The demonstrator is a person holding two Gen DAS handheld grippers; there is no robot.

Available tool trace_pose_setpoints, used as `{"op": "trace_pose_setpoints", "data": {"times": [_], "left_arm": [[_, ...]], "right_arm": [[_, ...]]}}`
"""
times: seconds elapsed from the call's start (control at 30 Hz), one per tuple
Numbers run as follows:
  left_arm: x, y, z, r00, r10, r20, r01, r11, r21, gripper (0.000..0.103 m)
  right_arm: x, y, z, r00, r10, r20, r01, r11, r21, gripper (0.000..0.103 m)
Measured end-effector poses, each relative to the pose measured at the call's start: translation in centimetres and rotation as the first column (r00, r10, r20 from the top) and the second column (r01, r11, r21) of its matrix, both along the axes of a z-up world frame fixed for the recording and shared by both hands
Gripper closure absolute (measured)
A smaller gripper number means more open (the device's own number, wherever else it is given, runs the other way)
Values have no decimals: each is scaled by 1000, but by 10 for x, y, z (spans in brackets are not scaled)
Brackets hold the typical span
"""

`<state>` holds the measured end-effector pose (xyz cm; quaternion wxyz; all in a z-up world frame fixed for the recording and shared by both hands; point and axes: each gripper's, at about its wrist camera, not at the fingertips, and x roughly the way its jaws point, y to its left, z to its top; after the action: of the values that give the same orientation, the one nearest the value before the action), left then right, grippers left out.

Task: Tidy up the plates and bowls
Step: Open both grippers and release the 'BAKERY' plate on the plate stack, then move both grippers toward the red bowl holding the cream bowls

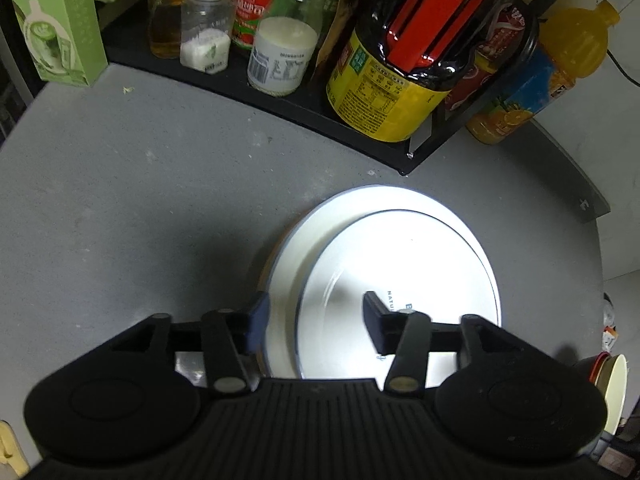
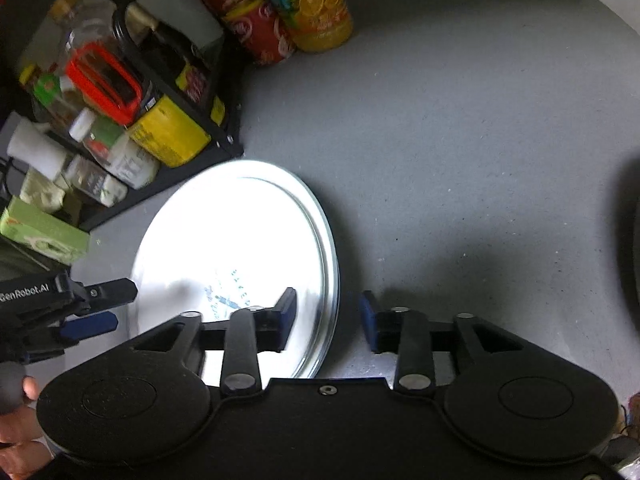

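White plates (image 1: pixel 400 248) lie stacked on the grey bench (image 1: pixel 140 200), the smaller one on top of the larger, just near of the black rack (image 1: pixel 280 96) of bottles and jars. My left hand-held gripper (image 1: pixel 316 320) hangs released over the stack's left rim, fingers either side of it, pressing on nothing. My right hand-held gripper (image 2: pixel 328 320) is released too, straddling the right rim of the plates (image 2: pixel 240 232) without gripping. An orange juice bottle (image 2: pixel 312 4) stands far off beside the rack.

left claw (image 1: pixel 316 322): jaws apart, empty | right claw (image 2: pixel 328 320): jaws apart, empty
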<state>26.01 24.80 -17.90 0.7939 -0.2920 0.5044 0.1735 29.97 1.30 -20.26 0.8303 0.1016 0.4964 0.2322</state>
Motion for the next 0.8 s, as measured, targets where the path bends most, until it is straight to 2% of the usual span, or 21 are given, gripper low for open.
{"op": "trace_pose_setpoints", "data": {"times": [0.2,0.5,0.8], "left_arm": [[-5,-3,12,999,-33,38,32,999,13,36],[-11,-8,27,994,-86,71,84,996,29,27],[-14,-16,46,982,-153,109,150,988,43,26]], "right_arm": [[-11,-11,14,999,-39,37,38,999,34,50],[-32,-24,32,990,-89,106,84,995,55,21],[-53,-47,57,977,-133,165,119,988,96,13]]}}
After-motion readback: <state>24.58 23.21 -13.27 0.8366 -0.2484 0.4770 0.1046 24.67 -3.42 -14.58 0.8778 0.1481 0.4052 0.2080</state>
